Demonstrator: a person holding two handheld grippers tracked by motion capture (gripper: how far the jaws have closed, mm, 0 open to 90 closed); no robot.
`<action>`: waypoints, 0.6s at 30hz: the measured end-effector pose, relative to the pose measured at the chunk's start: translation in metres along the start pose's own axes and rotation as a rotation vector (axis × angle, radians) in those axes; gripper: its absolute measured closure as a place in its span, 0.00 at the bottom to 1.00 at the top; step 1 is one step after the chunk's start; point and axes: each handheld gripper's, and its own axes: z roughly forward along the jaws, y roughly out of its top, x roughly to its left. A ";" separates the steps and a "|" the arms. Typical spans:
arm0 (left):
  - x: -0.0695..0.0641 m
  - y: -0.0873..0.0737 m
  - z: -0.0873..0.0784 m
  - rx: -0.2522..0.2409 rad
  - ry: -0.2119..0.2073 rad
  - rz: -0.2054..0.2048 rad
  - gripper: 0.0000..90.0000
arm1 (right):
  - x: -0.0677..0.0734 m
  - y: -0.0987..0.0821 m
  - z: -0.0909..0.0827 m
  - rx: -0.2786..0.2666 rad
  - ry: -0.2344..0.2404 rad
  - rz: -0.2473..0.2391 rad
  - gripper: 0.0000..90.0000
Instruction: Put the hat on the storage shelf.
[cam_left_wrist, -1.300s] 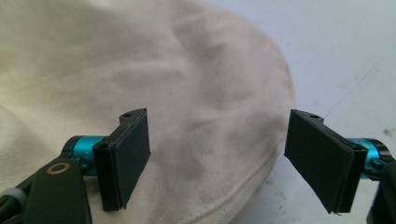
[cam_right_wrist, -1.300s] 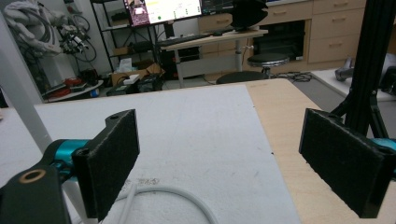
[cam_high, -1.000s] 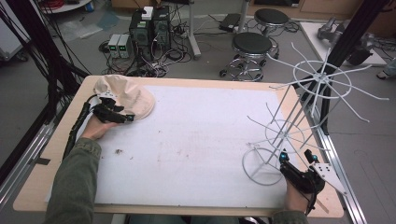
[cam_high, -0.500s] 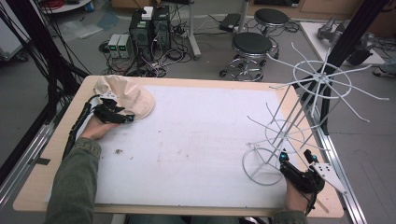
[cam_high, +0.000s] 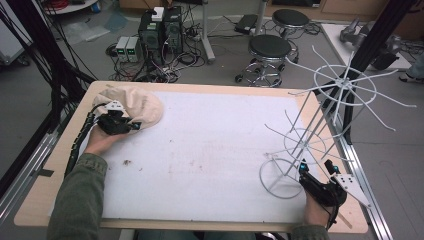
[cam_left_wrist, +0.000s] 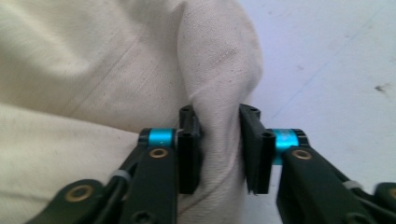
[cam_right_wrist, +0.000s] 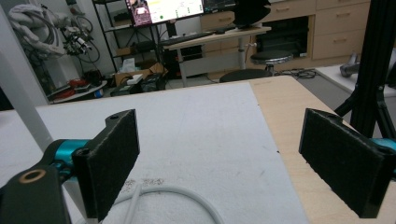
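At the desk's far left corner, seen from above, the left claw meets the near edge of a cream cloth; the right claw hovers by a white wire rack. Stools and computer boxes stand on the grey floor beyond. Along the left claw, its jaws have just been closing and pinch a cloth fold. Along the right claw, the jaws stand wide over the white desk.

one cloth, one wire rack, two stools
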 end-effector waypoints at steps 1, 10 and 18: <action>-0.002 0.001 -0.001 -0.010 -0.012 0.004 0.85 | 0.000 0.000 0.000 0.000 0.000 0.000 0.13; -0.004 0.002 -0.001 -0.015 -0.012 0.006 0.91 | 0.000 0.000 0.002 -0.003 0.009 0.008 0.13; -0.006 0.002 -0.004 -0.023 0.000 0.001 0.90 | -0.001 0.000 0.002 0.002 0.019 0.022 0.13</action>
